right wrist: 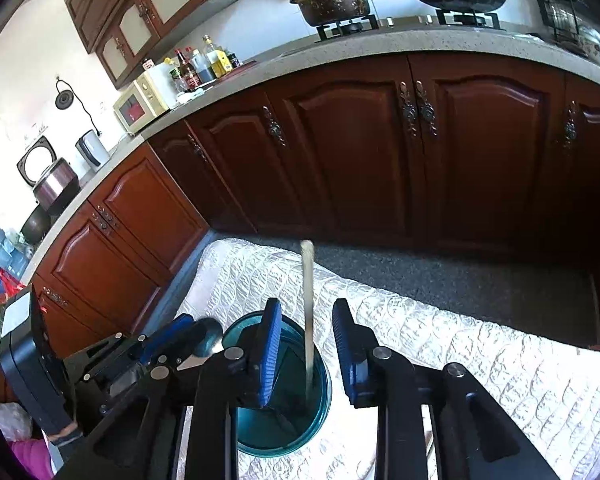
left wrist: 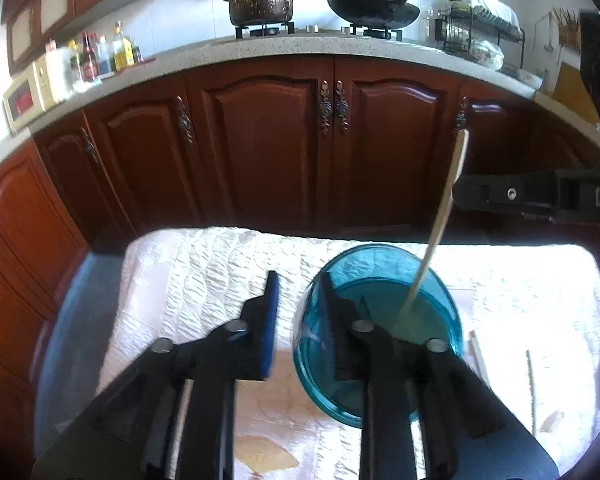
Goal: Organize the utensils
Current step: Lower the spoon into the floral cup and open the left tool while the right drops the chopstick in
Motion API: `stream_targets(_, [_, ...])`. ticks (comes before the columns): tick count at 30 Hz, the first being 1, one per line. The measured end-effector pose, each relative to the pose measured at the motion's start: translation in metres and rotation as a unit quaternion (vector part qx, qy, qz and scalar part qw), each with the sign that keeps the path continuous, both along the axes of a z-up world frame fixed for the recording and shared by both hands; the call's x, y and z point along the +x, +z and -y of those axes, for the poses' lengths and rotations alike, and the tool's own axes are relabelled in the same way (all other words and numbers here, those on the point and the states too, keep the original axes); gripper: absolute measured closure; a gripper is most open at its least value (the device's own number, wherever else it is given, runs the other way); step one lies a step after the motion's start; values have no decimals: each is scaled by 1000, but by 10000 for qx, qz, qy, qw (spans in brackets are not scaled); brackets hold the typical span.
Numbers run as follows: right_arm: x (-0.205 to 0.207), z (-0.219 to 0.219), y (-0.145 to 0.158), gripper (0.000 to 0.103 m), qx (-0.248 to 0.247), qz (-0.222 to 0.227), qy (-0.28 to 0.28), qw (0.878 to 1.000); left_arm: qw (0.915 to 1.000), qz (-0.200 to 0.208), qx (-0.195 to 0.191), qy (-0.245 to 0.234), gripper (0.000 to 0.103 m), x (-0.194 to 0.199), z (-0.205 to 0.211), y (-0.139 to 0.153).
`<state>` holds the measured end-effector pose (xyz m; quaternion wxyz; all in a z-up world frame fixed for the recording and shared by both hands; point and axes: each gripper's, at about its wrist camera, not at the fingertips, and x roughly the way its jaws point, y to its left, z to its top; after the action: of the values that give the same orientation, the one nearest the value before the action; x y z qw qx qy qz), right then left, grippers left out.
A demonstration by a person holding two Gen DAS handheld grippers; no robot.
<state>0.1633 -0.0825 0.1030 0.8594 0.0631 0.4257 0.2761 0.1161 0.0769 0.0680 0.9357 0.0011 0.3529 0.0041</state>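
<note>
A clear blue cup [left wrist: 376, 332] stands on a white quilted cloth [left wrist: 204, 272]. A pale wooden chopstick [left wrist: 440, 220] stands in it, leaning up and to the right. My left gripper [left wrist: 300, 312] is open, its jaws straddling the cup's left wall: one finger outside, one inside. In the right wrist view the cup [right wrist: 284, 392] sits just below my right gripper [right wrist: 306, 356], which is open with the chopstick [right wrist: 308, 304] upright between its fingers, untouched. The right gripper's body [left wrist: 540, 196] shows at right in the left view. The left gripper [right wrist: 140, 360] shows at left.
Other pale utensils [left wrist: 532, 392] lie on the cloth right of the cup. Dark wooden cabinets [left wrist: 268, 140] stand behind the table under a counter with a pot [left wrist: 260, 4], a wok [left wrist: 372, 8], bottles [left wrist: 100, 52] and a dish rack [left wrist: 476, 28].
</note>
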Motion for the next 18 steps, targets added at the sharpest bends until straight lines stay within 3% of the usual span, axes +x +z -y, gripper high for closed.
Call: stream_targets(18, [-51,27,-10,76,-31,-97,-219,9997,9994,211,-268,-28,73,-44,1,20])
